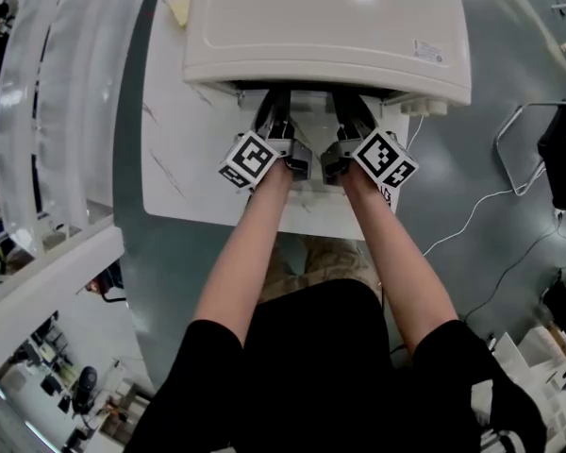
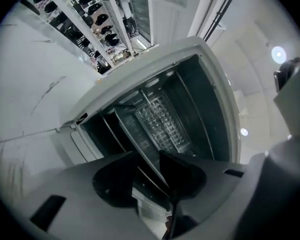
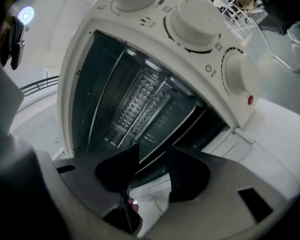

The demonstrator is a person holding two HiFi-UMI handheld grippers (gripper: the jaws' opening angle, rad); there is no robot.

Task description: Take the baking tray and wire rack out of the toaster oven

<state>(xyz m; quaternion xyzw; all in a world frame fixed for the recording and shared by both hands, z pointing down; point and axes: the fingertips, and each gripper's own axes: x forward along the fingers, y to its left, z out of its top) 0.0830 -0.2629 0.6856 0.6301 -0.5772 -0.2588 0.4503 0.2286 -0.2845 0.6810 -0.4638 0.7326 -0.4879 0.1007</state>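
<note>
Left gripper [image 2: 147, 176] and right gripper [image 3: 152, 169] hover at the mouth of the open toaster oven [image 1: 325, 26] on a white table [image 1: 179, 159], jaws apart and gripping nothing, with the baking tray [image 3: 170, 119] and wire rack [image 2: 162, 120] still shelved inside; the next move likely calls for closing squarely on the front edge, clear of the side walls and knobs [image 3: 197, 21].

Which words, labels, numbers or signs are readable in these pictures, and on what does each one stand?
No word or number can be read.
The sticker on top of the toaster oven: print too small to read.
The signs beside the knobs: one looks like a clock; the others are blurred.
The marker cubes: black-and-white squares, no letters.
</note>
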